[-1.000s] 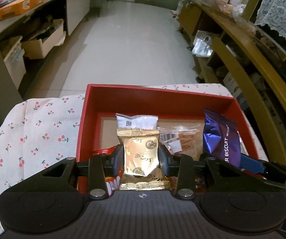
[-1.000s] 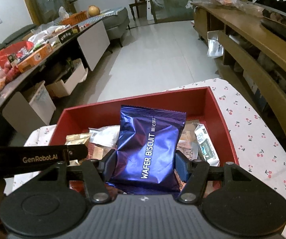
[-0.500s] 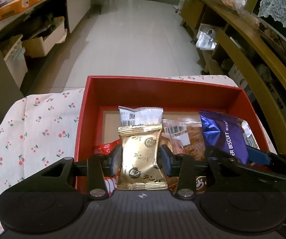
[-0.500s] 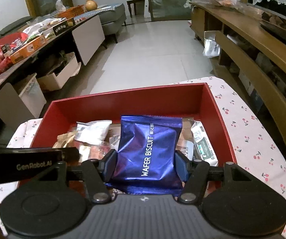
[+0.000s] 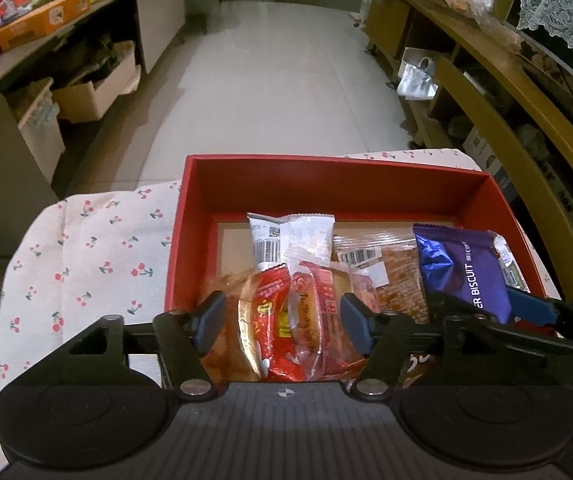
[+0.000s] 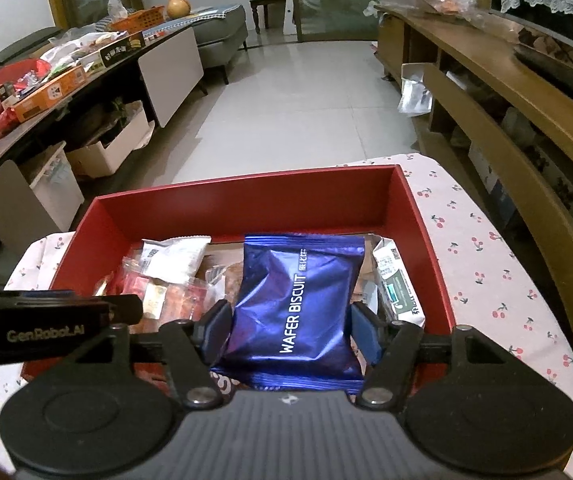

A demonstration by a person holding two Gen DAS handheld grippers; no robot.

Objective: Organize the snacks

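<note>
While the left gripper [image 5: 282, 318] opens, red-and-clear snack packets [image 5: 286, 320] are seen between its spread fingers, unpinched, inside the red box [image 5: 326, 184]. From the right wrist, a glossy blue wafer biscuit pack [image 6: 294, 308] is framed by the opening right gripper [image 6: 290, 332] — contact cannot be told — and the cherry-print cloth [image 6: 486, 264] is shown.

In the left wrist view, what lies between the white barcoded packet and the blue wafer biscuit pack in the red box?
A clear-wrapped brown snack with a barcode label fills the stretch between the white packet and the wafer biscuit pack, in the left wrist view.
</note>
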